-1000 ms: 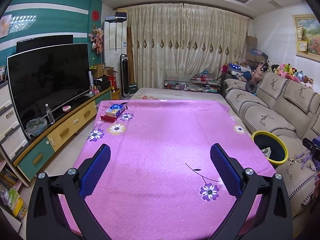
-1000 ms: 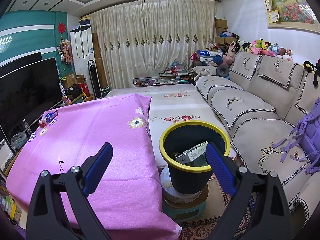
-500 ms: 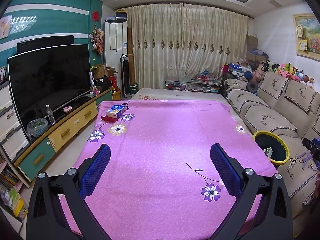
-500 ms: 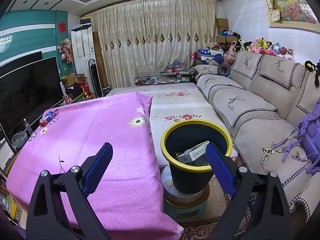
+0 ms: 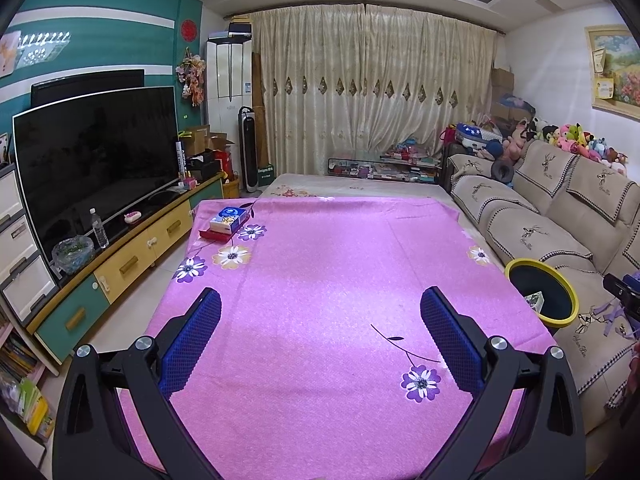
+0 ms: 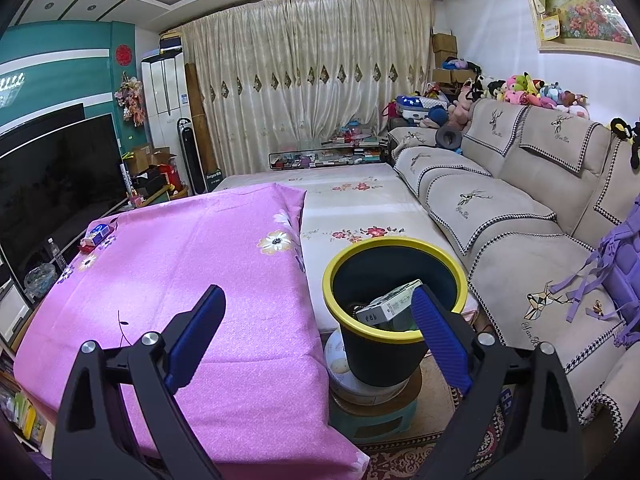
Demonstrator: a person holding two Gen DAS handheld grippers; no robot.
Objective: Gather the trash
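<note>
Holding a claw in each hand, you face a living room with a table under a pink flowered cloth (image 5: 320,280). At the far left, a large dark television (image 5: 96,160) stands on a low cabinet (image 5: 132,248) with yellow and teal drawers, and a clear water bottle (image 5: 98,228) stands on the cabinet in front of the screen. On the table's far left corner, a blue tissue box (image 5: 229,218) rests on a flat red item (image 5: 214,235).

Your left claw (image 5: 320,312) hangs over the near part of the cloth with its blue-padded fingers (image 5: 192,340) spread wide and nothing between them.

To the right of the table stands a dark bin with a yellow rim (image 6: 394,308), set on a round tin (image 6: 360,380) that rests on a small green stool (image 6: 376,420). A white box (image 6: 390,306) lies tilted inside the bin, on top of darker items too hidden to name.

Your right claw (image 6: 318,312) is also spread wide and empty; its left finger (image 6: 196,336) is over the cloth's edge and its right finger overlaps the bin's near rim in this view.

A beige sofa (image 6: 520,216) runs along the right wall, with stuffed toys (image 6: 532,94) lined along its back.
</note>
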